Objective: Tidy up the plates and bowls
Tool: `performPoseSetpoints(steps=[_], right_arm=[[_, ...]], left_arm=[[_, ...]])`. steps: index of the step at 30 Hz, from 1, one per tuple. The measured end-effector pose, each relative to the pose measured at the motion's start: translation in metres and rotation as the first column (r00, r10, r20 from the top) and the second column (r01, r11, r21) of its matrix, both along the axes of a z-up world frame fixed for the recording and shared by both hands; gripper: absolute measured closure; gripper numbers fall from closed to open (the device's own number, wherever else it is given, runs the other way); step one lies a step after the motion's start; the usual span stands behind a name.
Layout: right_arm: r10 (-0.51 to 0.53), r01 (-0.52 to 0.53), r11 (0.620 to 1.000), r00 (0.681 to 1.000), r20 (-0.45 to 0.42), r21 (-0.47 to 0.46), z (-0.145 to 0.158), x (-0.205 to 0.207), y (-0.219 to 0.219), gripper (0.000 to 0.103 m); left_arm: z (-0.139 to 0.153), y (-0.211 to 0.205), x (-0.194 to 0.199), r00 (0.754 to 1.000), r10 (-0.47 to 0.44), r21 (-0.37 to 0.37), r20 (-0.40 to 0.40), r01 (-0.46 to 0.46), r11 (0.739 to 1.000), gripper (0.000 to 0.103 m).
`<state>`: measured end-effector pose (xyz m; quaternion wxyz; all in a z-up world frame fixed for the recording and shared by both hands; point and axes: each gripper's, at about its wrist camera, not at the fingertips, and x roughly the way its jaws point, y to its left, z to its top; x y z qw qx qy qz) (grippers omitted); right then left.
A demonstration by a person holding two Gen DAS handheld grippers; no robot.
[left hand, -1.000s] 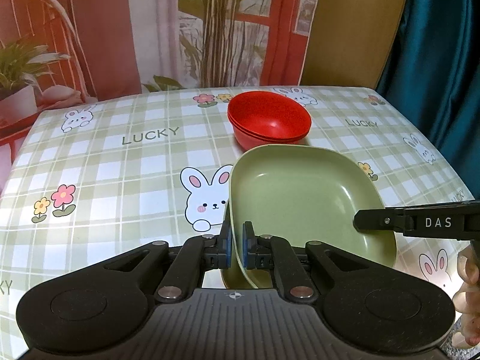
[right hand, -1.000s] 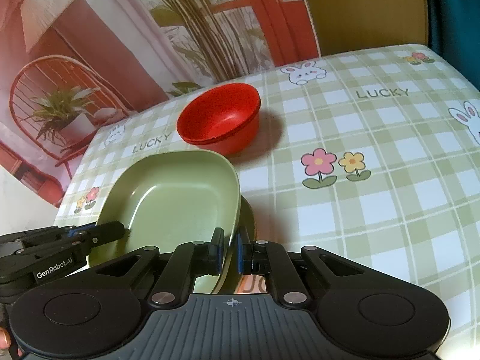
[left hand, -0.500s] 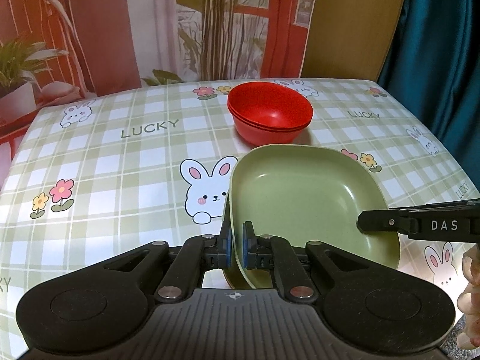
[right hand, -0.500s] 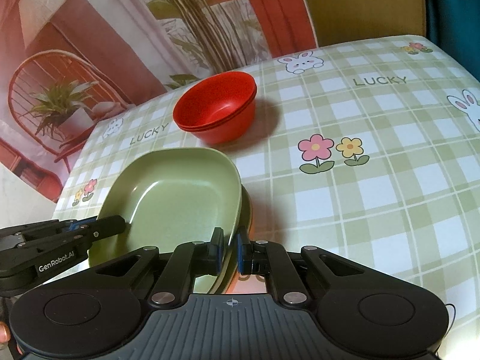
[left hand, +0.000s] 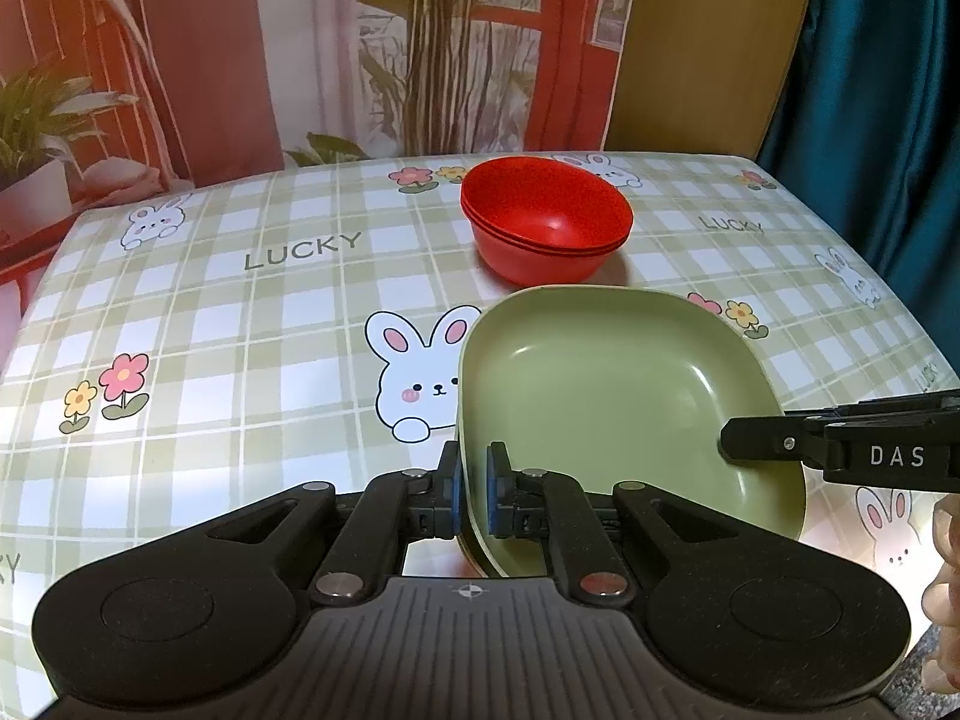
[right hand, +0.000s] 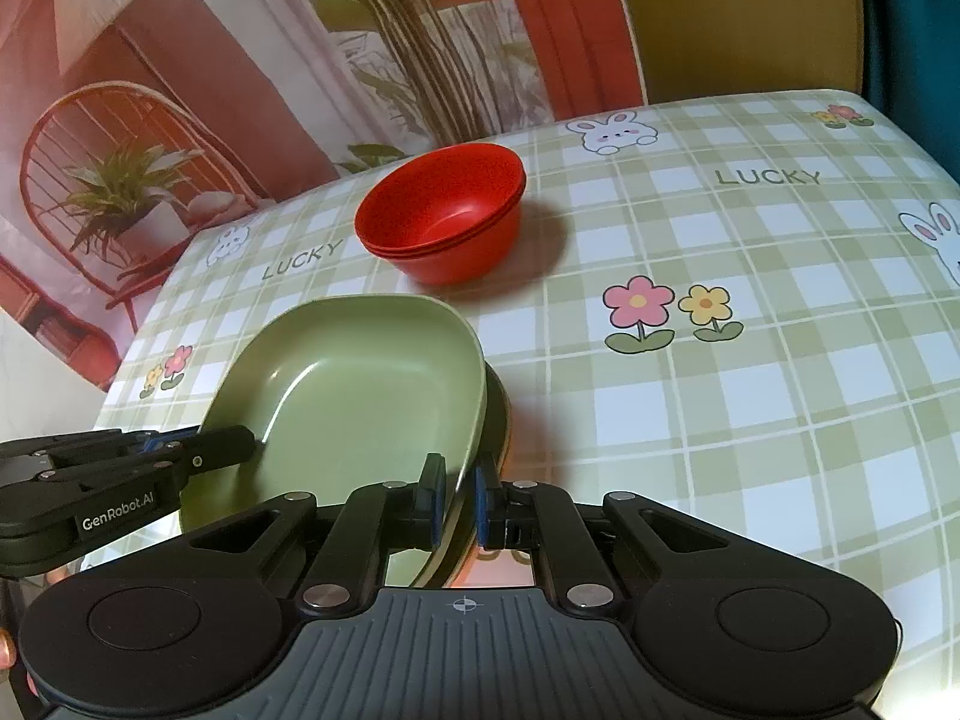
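Note:
A stack of green square plates [left hand: 606,396] is gripped on both sides and held a little above the checked tablecloth. My left gripper [left hand: 474,495] is shut on the stack's left rim. My right gripper [right hand: 459,498] is shut on its right rim [right hand: 474,420]. The stack also shows in the right wrist view [right hand: 354,396]. Each gripper appears in the other's view: the right one [left hand: 840,450], the left one [right hand: 120,468]. A stack of red bowls [left hand: 546,219] sits on the table just beyond the plates, also seen in the right wrist view [right hand: 441,213].
The table [left hand: 240,324] has a green checked cloth with rabbits and flowers. A printed backdrop [left hand: 420,42] hangs behind its far edge. A teal curtain [left hand: 888,90] hangs at the right. The table's right edge [left hand: 900,300] is close to the plates.
Both grippers, still shut on the green plates, have drawn back slightly toward me and risen a little; the red bowls look a bit farther away. The bowls have not moved.

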<state>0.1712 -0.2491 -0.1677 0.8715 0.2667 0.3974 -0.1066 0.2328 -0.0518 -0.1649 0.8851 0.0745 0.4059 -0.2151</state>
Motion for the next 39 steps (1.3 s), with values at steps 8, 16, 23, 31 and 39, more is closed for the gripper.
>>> performPoseSetpoints(steps=[8, 16, 23, 31, 39], right_arm=[[0.026, -0.026, 0.999, 1.0, 0.009, -0.042, 0.001, 0.001, 0.006, 0.091], [0.025, -0.024, 0.995, 1.0, 0.01, -0.095, 0.004, 0.0, 0.007, 0.088], [0.012, -0.011, 0.994, 1.0, 0.012, -0.109, 0.003, -0.001, 0.004, 0.087], [0.012, -0.013, 0.994, 1.0, -0.013, -0.105, -0.008, 0.002, 0.002, 0.087], [0.01, -0.012, 0.994, 1.0, -0.021, -0.108, -0.009, 0.005, 0.0, 0.087]], left_arm=[[-0.001, 0.002, 0.005, 1.0, 0.024, 0.019, 0.006, -0.024, 1.0, 0.093], [-0.001, 0.003, 0.005, 0.999, 0.034, 0.005, 0.008, -0.034, 0.999, 0.091], [-0.002, 0.004, 0.005, 0.999, 0.044, -0.007, 0.008, -0.044, 0.999, 0.091], [-0.002, 0.006, 0.007, 0.999, 0.048, -0.021, 0.012, -0.048, 0.999, 0.091], [0.009, 0.012, 0.012, 0.996, 0.084, -0.07, 0.031, -0.081, 0.994, 0.091]])
